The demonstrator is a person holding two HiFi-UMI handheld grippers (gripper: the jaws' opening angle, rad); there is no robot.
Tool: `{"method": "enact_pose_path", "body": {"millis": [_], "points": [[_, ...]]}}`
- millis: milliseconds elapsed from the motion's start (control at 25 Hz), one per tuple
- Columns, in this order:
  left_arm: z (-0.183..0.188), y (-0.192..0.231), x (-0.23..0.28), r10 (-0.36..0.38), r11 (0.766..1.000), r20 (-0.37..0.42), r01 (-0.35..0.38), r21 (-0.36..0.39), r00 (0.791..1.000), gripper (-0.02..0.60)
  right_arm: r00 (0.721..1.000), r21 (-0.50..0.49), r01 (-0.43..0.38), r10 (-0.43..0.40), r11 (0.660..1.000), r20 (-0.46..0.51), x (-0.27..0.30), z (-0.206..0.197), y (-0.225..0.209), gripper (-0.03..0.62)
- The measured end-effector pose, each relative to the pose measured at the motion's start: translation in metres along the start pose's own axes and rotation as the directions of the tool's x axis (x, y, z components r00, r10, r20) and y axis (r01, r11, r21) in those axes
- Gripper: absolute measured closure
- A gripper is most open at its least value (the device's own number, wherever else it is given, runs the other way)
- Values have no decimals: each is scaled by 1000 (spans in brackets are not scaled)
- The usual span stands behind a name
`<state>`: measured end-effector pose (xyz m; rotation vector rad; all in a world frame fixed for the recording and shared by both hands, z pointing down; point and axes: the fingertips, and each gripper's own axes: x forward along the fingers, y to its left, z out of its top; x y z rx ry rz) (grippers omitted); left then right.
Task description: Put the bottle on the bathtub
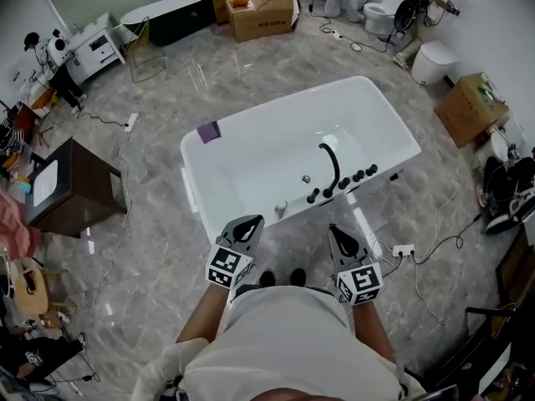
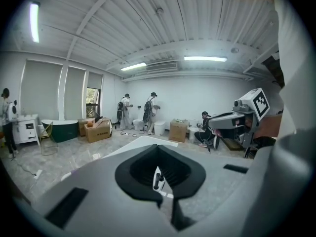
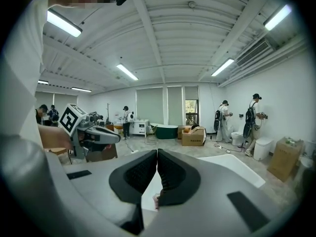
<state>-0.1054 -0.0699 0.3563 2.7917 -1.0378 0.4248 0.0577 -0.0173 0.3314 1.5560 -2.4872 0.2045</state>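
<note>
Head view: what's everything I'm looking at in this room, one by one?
bathtub: one, white, centre of the floor
tap: one, black, on the bathtub's near rim
small pale item: one, maybe the bottle, near rim left of the tap
patch: one, purple, bathtub's far-left corner
cardboard boxes: at least two, brown, far end and right side
toilets: two, white, far right
cabinet: one, dark brown, left
left gripper: grey, fingers together, empty
right gripper: grey, fingers together, empty
</note>
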Motion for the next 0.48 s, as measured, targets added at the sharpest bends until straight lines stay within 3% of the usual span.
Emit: {"method": "enact_pose_path", "body": {"millis": [480], "points": [[2, 11, 0, 43, 999, 1, -43, -18, 999, 574, 1000, 20, 2, -3, 1000, 21, 6, 9, -9, 563]]}}
